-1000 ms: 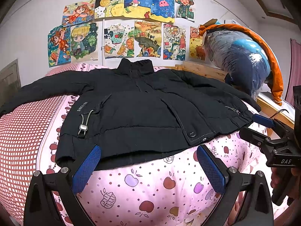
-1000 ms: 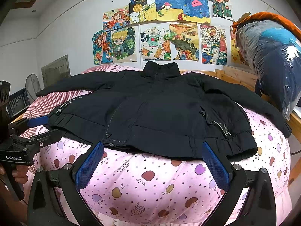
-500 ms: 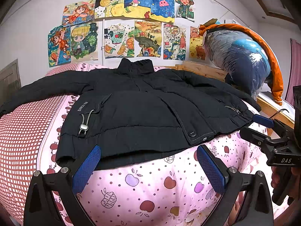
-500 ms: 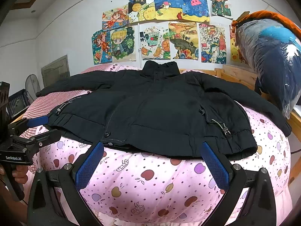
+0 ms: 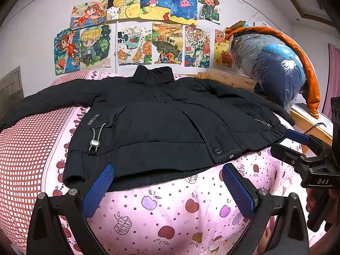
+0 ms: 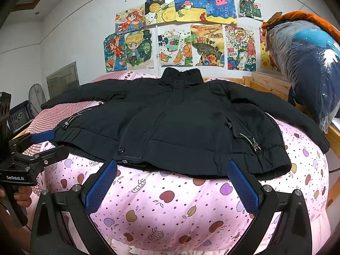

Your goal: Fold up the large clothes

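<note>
Black padded jacket (image 5: 161,123) lies flat, front up, sleeves spread, on a pink apple-print quilt (image 5: 170,208) covering the bed. Left wrist view: the left gripper (image 5: 167,187) hovers at the hem, blue-padded fingers (image 5: 97,188) spread wide, holding nothing; the right gripper (image 5: 297,146) sits at the jacket's right corner. Right wrist view: the right gripper (image 6: 170,186) faces the hem of the jacket (image 6: 180,127), fingers (image 6: 242,188) wide and empty. Children's drawings (image 6: 182,29) cover the wall.

Both cameras sit low behind their tongs, facing the wall drawings (image 5: 148,31), close to the jacket (image 5: 161,123) hem. Shared: jacket, bed (image 6: 170,201), wall.
</note>
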`<state>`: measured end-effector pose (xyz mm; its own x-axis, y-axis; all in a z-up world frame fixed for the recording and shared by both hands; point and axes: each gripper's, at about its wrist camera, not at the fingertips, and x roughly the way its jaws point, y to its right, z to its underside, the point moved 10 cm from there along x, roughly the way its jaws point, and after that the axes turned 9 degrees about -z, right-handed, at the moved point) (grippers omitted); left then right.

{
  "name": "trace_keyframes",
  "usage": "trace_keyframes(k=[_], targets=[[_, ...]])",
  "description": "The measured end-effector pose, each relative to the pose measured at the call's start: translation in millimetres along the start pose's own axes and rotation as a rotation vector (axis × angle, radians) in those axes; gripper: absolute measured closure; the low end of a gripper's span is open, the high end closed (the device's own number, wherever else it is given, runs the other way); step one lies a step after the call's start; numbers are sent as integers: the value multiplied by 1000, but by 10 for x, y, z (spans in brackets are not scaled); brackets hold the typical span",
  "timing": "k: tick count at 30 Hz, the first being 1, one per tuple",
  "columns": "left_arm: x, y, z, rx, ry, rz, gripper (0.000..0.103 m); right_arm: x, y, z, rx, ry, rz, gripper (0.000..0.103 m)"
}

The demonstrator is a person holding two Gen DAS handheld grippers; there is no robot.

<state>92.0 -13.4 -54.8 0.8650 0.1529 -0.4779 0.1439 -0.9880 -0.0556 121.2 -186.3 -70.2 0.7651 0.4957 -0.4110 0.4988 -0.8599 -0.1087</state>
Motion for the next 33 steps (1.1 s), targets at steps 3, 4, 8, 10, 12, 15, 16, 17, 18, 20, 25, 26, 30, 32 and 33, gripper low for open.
trace_keyframes(k=[3,4,8,10,12,15,16,17,18,20,25,26,30,32,33], targets=[[-3,-14,-5,0,0,-1,0,4,-7,-17,0,-1,0,1],[3,4,1,0,0,-1,0,2,-11,0,0,-1,1,1],[16,30,18,-1,-2,0,0,11,4,8,1,-1,-1,1],[18,27,21,-2,-2,-1,0,19,11,11,1,-1,0,1],[26,42,34,-2,-3,-1,0,17,10,26,3,-2,1,1],[39,37,28,-1,-5,0,0,28,12,57,3,-3,0,1],[40,37,29,-1,-5,0,0,30,21,42,2,-3,0,1],[45,54,36,-2,-5,-1,0,29,9,56,2,-4,0,1],[41,36,28,-2,-4,-1,0,63,135,68,4,-5,0,1],[48,50,36,-3,-4,-3,0,64,143,76,3,-7,-1,1],[101,-120,169,-19,-23,-6,0,84,130,106,11,-17,-3,1],[109,-131,177,-22,-26,-8,0,88,123,94,11,-20,-2,1],[136,-177,139,-30,-34,-32,0,117,129,64,21,-37,13,1],[154,-218,117,-29,-34,-53,0,167,148,25,42,-58,-5,1],[173,-255,88,-30,-30,-70,0,191,140,21,51,-74,-18,1]])
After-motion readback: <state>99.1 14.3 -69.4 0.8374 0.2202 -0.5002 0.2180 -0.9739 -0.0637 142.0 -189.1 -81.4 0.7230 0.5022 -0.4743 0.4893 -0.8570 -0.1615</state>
